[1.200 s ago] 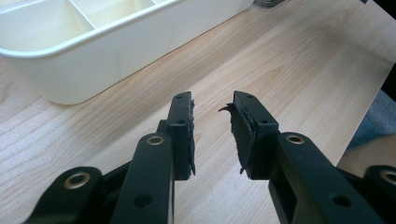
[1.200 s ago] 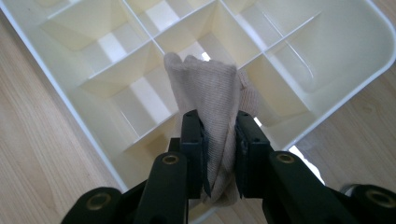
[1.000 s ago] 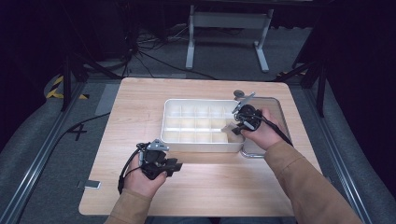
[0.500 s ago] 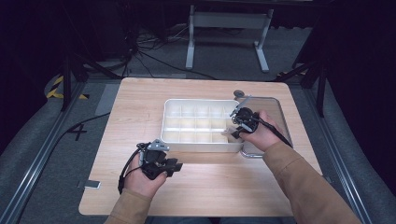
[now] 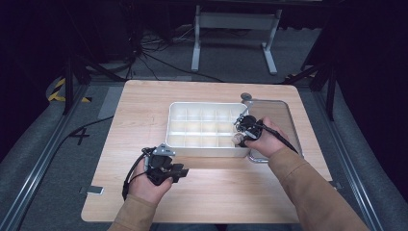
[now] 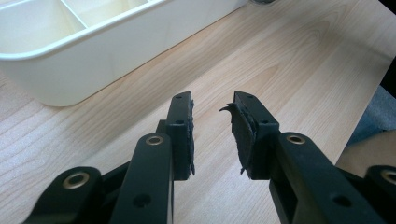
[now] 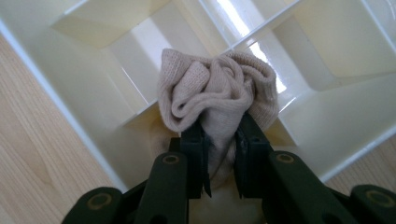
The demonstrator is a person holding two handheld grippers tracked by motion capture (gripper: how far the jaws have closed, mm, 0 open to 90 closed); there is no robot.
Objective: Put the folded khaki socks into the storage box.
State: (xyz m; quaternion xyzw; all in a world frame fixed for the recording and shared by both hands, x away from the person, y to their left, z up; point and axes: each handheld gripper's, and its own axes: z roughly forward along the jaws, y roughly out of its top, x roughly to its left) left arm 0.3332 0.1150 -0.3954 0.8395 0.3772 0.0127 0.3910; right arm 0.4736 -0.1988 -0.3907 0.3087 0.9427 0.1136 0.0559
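- Against the earlier high-view pictures: right gripper (image 5: pixel 239 136) shifted slightly nearer the person's side of the white compartment tray (image 5: pixel 179 139), from about mid-depth at the tray's right end to over its near right corner.
- Left gripper (image 5: pixel 179 172) unchanged across the three moments — same spot on the wooden table (image 5: pixel 216 202), in front of the tray's near wall.
- Tray itself not moved; same for the metal tray (image 5: pixel 288 115) just beside it on the right.
- Beige sock (image 7: pixel 217 95), bunched into a wad, clamped between the right gripper's jaws — pads (image 7: pixel 198 154) pressed in on its lower part, the crumpled bulk bulging out above and beyond the jaw tips.
- In the right gripper view: sock hanging over the crossing of the tray's dividers, near the outer wall; touching the dividers or held just clear — cannot tell.
- In the high view: sock (image 5: pixel 236 139) seen as a small pale lump at the gripper's tip, over the tray's near right corner compartment.
- Left gripper released: jaws parted with a clear gap, nothing between the pads (image 6: pixel 245 133), bare wood beneath.
- In the left gripper view: tray's rounded near wall (image 6: pixel 93 60) just ahead and to the left of the jaw tips, apart from them.
- Torn, fraying pad lining visible on the left gripper's jaws.
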